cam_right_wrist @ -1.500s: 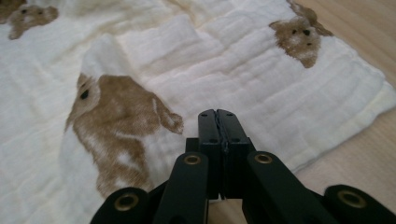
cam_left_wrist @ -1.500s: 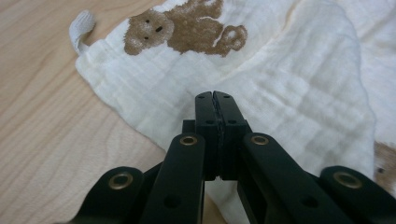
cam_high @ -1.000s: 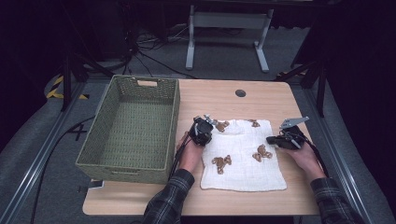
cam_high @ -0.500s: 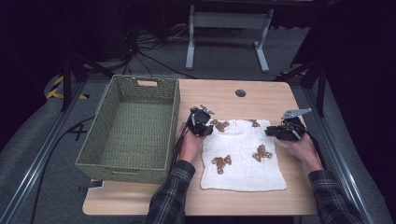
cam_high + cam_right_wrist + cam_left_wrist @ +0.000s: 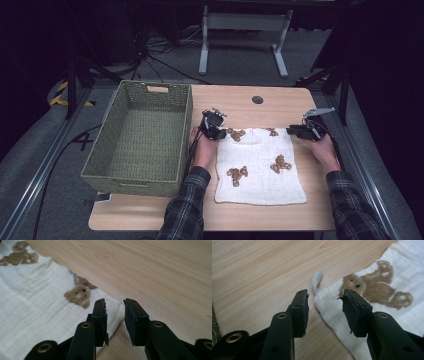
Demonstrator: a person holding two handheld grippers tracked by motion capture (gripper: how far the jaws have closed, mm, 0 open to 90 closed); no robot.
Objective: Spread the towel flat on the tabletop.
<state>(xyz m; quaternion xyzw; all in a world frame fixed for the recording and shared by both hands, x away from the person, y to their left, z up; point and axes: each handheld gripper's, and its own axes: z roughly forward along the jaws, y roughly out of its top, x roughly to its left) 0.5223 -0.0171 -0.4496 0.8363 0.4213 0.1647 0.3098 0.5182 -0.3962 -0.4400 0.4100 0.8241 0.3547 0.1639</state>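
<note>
A white cloth [image 5: 260,170] printed with brown bears lies spread flat on the wooden table [image 5: 240,102]. My left gripper [image 5: 220,131] is at the cloth's far left corner. In the left gripper view the jaws [image 5: 325,296] stand apart over the cloth [image 5: 407,267], whose corner lies loose between them. My right gripper [image 5: 294,131] is at the far right corner. There its jaws [image 5: 115,302] stand apart above the edge of the cloth [image 5: 37,302]. Both pairs of jaws have just been opening, and no pad presses on the cloth.
A large woven green basket [image 5: 185,135] stands on the table's left part, just left of my left hand. A small black hole [image 5: 257,100] sits in the tabletop beyond the cloth. Bare wood lies beyond the cloth and along its right side.
Both hands have moved away from the person toward the cloth's far corners. Both pairs of jaws have gone from shut to apart.
</note>
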